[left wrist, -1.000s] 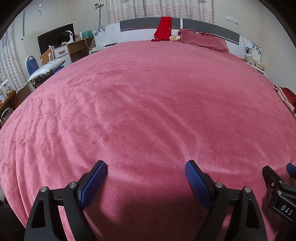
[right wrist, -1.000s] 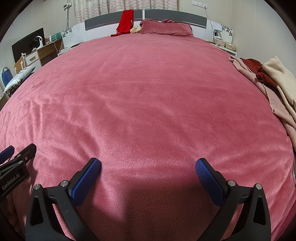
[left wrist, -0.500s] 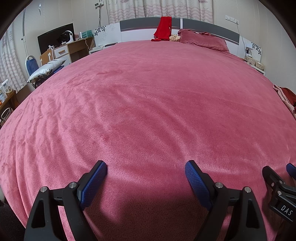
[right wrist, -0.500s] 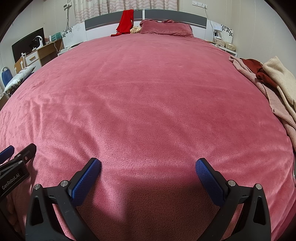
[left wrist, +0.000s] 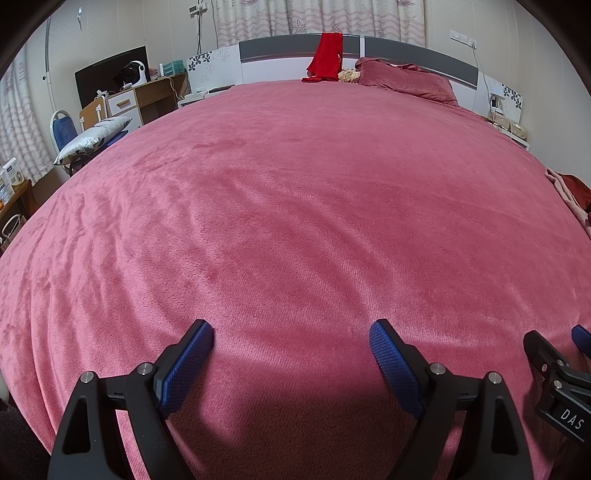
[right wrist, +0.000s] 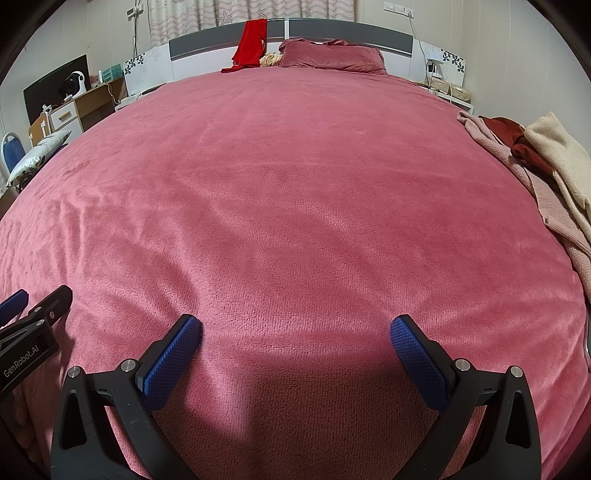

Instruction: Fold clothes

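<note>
A wide bed (left wrist: 295,221) under a pink plush blanket fills most of both views. Its grey-and-white headboard (left wrist: 417,55) runs along the top of the frame, with patterned curtains (left wrist: 314,18) hanging behind it on a pale wall. A pink pillow (right wrist: 332,55) lies against the headboard at top centre. In the upper left stands a wooden desk (left wrist: 155,96) with a dark monitor (left wrist: 99,74) and a small white fan (left wrist: 135,72). Below it sit a blue chair (left wrist: 62,129) and a silvery cushion (left wrist: 92,138). A white nightstand (right wrist: 448,92) stands at the upper right.
</note>
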`<state>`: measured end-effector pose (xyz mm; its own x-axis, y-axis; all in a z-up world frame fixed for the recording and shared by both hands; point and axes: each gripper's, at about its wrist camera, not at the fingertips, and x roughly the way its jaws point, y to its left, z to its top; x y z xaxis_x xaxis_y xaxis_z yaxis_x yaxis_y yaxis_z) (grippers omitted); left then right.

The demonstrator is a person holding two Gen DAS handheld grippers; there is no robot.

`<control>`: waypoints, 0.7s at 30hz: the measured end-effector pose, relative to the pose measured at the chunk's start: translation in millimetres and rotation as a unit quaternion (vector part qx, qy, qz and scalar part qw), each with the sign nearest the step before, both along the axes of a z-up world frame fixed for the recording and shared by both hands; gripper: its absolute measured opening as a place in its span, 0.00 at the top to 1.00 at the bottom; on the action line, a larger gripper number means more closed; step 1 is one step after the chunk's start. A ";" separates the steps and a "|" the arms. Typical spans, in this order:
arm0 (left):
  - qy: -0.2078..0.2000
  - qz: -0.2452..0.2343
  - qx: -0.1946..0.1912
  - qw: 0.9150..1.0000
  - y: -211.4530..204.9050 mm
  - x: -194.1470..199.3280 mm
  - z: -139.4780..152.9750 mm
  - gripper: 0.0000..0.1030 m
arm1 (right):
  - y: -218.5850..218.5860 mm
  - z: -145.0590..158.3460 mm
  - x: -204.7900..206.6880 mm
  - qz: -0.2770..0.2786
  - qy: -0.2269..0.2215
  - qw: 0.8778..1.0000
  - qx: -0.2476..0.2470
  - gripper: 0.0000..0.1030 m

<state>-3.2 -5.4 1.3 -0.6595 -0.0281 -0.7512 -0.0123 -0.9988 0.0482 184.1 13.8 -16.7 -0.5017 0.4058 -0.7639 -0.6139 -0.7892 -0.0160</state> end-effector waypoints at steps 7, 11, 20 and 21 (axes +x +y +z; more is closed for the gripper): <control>-0.001 0.000 0.002 1.000 -0.6 -0.4 0.1 0.13 | -0.6 0.3 0.3 0.002 -0.002 1.000 -0.004 0.00; -0.001 -0.001 0.002 1.000 -0.5 -0.2 -0.1 0.13 | 0.1 0.4 -0.2 0.003 -0.004 1.000 -0.006 0.00; 0.001 -0.001 0.001 1.000 0.4 0.7 -0.1 0.13 | 18.5 -2.1 -3.4 0.004 0.000 1.000 -0.007 0.00; 0.001 -0.001 0.000 1.000 0.7 1.0 -0.1 0.13 | 18.1 -2.1 -3.4 0.004 0.000 1.000 -0.007 0.00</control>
<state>-2.2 -4.7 1.2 -0.6607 -0.0266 -0.7502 -0.0134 -0.9988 0.0472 180.7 31.9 -18.8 -0.5055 0.3906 -0.7693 -0.6069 -0.7947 -0.0048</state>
